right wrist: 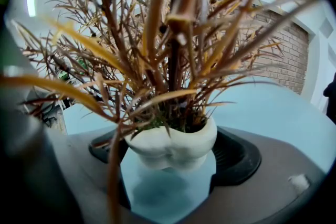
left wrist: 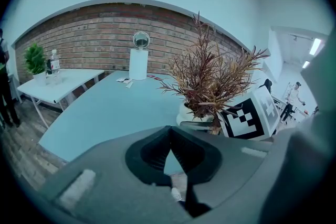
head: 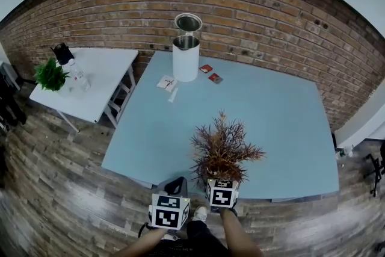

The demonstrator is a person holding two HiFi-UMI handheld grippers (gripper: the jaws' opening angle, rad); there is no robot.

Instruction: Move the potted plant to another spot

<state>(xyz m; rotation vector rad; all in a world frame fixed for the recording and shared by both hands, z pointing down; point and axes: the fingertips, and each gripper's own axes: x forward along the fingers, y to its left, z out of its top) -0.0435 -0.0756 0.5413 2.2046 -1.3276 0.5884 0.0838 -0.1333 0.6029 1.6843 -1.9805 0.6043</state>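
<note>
Potted plant (head: pixel 222 153) sat at 6 o'clock edge of pale blue tabletop (head: pixel 283 117), white pot grasped by right claw (right wrist: pixel 170 165). Left claw (left wrist: pixel 169 139) was clenched, empty, at plant's 8 o'clock. Brick wall (head: pixel 252 9) ran at 12 o'clock; plank floor (head: pixel 54 189) surrounded.
</note>
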